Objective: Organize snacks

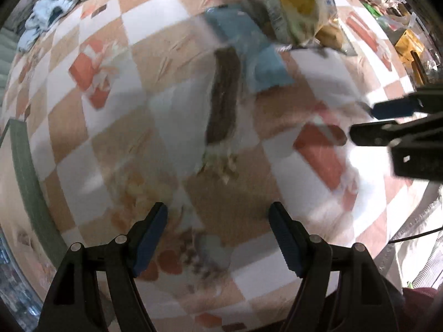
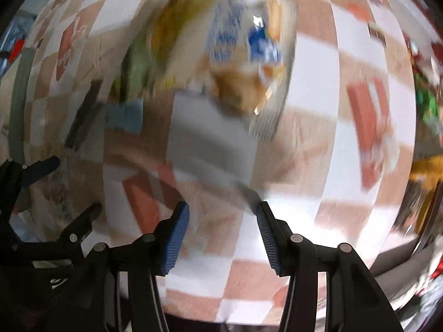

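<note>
Both views are motion-blurred. In the left wrist view my left gripper [image 1: 218,213] is open and empty above the checked tablecloth [image 1: 166,55]. Ahead of it lie a dark brown snack bar [image 1: 224,96], a blue packet [image 1: 249,47] and a yellow and white snack bag [image 1: 299,5]. My right gripper [image 1: 360,123] enters from the right, open. In the right wrist view my right gripper [image 2: 223,214] is open and empty. Ahead lie the large yellow and white bag [image 2: 238,49], the blue packet [image 2: 124,116] and the dark bar [image 2: 83,113]. My left gripper [image 2: 74,185] shows at the left, open.
The checked orange and white tablecloth [image 2: 313,110] covers the table. A green table edge [image 1: 25,166] runs along the left. Light blue cloth [image 1: 41,19] lies at the far left. Cluttered items [image 1: 407,41] stand at the far right edge.
</note>
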`<state>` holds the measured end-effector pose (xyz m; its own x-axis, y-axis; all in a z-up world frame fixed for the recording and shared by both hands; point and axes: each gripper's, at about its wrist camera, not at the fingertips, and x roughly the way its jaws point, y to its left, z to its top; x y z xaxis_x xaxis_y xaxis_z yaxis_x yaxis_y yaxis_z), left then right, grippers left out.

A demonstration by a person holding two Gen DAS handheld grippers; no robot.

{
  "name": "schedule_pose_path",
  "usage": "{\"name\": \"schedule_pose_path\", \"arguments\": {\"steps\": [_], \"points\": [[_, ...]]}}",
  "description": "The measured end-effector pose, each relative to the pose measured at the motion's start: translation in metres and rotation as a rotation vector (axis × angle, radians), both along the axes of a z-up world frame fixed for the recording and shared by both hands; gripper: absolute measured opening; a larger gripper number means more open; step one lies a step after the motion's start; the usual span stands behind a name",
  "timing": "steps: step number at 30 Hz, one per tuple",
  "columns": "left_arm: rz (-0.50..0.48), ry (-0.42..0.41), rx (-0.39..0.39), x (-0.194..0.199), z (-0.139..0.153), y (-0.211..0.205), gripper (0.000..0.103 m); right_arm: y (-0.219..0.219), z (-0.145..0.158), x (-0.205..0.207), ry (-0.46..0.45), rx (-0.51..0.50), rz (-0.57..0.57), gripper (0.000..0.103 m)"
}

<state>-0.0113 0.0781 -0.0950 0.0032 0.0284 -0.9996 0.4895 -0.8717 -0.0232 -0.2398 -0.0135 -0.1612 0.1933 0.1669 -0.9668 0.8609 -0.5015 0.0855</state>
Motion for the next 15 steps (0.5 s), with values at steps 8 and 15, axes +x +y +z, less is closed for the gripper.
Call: {"name": "schedule_pose_path", "arguments": {"steps": [8,15], "points": [[0.093,0.113,-0.077,0.013,0.042,-0.021,0.08,0.047,0.015,-0.086,-0.232,-0.104,-0.791,0.102],[0.034,0.115,-0.136,-0.033,0.051,-0.032,0.081,0.043,-0.016,-0.103,-0.502,-0.12,-1.264,0.102]]}}
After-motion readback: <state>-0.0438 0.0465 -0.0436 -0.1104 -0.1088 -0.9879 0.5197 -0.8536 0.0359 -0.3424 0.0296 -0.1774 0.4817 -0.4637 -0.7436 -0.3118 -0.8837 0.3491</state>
